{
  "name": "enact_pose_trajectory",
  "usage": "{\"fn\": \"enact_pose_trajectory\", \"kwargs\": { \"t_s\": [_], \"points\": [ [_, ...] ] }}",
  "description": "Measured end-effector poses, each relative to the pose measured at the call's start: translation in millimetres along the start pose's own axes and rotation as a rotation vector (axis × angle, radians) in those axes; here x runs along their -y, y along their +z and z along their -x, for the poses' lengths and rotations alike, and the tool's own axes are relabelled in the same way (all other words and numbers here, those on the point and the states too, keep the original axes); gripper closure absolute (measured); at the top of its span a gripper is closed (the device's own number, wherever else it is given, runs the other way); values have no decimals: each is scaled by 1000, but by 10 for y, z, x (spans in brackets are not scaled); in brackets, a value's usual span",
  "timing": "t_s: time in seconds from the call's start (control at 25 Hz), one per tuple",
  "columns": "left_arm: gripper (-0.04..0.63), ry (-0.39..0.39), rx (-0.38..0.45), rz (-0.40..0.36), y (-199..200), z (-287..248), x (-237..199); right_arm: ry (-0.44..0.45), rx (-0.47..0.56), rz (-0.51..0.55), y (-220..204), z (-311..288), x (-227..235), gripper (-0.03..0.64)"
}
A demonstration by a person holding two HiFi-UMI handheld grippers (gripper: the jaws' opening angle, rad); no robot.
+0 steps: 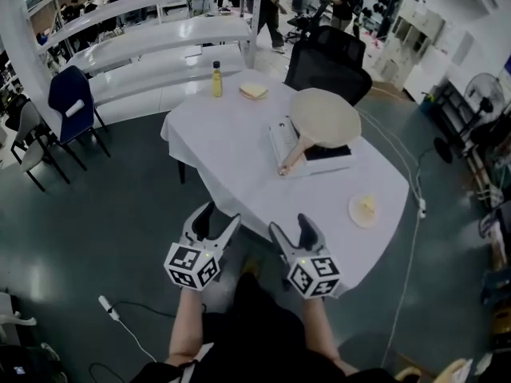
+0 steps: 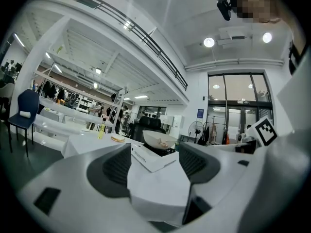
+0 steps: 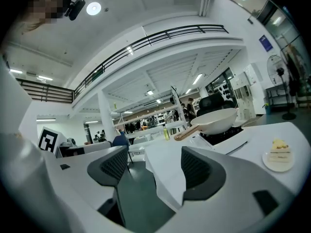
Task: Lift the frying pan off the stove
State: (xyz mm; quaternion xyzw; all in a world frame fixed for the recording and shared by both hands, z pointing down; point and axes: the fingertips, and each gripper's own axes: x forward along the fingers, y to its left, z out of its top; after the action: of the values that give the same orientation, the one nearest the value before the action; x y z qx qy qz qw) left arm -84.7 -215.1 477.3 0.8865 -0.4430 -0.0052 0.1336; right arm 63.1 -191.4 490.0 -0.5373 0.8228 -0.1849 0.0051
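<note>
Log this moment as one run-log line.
stage: lift not begun | left tongs: open, empty | right tongs: open, empty | frying pan: on stove, untouched | tongs position: near edge of table

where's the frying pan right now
In the head view, the frying pan sits on the stove on the right half of the white table, handle pointing toward the near edge.

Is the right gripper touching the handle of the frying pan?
Apart. The head view shows bare tablecloth between the right gripper and the wooden handle.
</note>
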Motion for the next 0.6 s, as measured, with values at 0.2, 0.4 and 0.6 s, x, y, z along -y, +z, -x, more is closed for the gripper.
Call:
{"fn": "enact_pose_trajectory", "kwargs": {
  "t_s": [0.2,0.4,0.6],
  "points": [
    [304,-17,4,-23,203,-672,-244,-13,23,-7,306,-567,418,296],
    [304,-22,2,-26,316,-1280,-533,-27,30,-3,534,-1093,803,296],
    [304,-41,-13,-38,421,-1753,-735,-44,37,-16,730,-1515,1113,296]
  ]
}}
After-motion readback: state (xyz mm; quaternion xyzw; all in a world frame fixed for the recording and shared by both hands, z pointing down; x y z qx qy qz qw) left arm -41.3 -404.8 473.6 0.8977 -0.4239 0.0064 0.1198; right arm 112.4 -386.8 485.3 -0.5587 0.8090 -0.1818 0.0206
